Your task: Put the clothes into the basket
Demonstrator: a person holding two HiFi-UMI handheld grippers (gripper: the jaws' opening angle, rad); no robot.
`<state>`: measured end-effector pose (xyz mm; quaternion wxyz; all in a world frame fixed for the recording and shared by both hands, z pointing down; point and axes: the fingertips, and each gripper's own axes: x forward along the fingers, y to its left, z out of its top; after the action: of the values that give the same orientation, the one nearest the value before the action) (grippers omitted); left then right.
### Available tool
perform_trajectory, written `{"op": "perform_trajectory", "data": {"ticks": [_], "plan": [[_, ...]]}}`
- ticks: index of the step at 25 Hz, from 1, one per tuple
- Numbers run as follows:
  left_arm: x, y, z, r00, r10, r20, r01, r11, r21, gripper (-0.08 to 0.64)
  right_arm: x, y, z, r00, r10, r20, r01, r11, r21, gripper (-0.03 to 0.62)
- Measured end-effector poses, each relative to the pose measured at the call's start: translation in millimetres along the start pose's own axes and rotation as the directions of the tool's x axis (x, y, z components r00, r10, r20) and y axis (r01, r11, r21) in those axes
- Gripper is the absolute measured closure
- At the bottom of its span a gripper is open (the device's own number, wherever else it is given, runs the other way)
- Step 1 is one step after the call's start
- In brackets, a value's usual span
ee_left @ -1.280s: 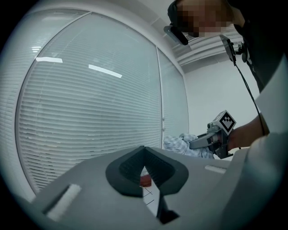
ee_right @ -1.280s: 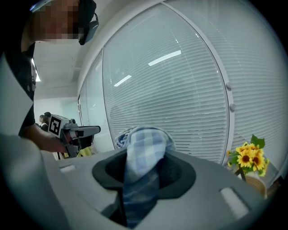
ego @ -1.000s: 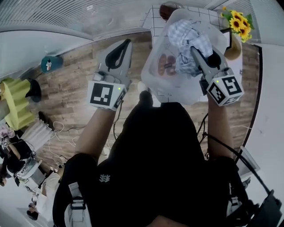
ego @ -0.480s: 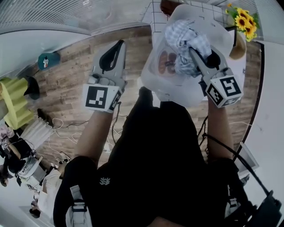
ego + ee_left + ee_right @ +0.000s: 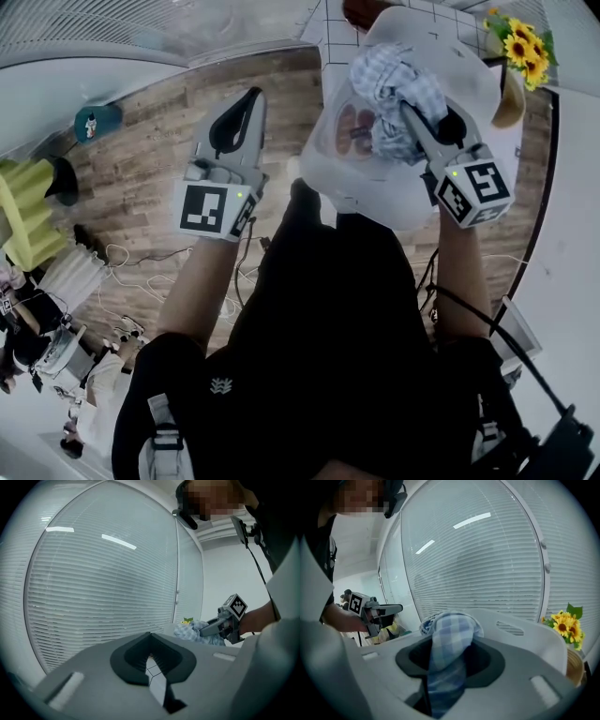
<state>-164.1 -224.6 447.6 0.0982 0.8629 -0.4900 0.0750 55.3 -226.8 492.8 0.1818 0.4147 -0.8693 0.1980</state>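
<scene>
The head view looks steeply down over the person's body onto the left gripper [image 5: 246, 108], the right gripper [image 5: 412, 117] and the basket [image 5: 469, 75]. Each gripper view sits close behind its own jaws and faces the far blinds [image 5: 103, 588]. Each one catches the other gripper off to its side.

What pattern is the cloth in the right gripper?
Cloth: blue-and-white check, clearest in right gripper view.

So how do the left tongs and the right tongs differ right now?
The right tongs grip a blue checked cloth; the left tongs are shut on nothing. The right tongs hang over the white basket, the left tongs over wooden floor beside it. Both carry a marker cube.
</scene>
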Motion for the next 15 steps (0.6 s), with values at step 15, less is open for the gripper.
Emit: {"op": "perform_trajectory", "data": {"ticks": [15], "plan": [[-9, 1, 11, 0.999, 0.022, 0.034, -0.022, 1.000, -0.012, 0.554, 2, 4, -13, 0.995, 0.029, -0.099, -0.030, 1.000, -0.007, 0.397]]}}
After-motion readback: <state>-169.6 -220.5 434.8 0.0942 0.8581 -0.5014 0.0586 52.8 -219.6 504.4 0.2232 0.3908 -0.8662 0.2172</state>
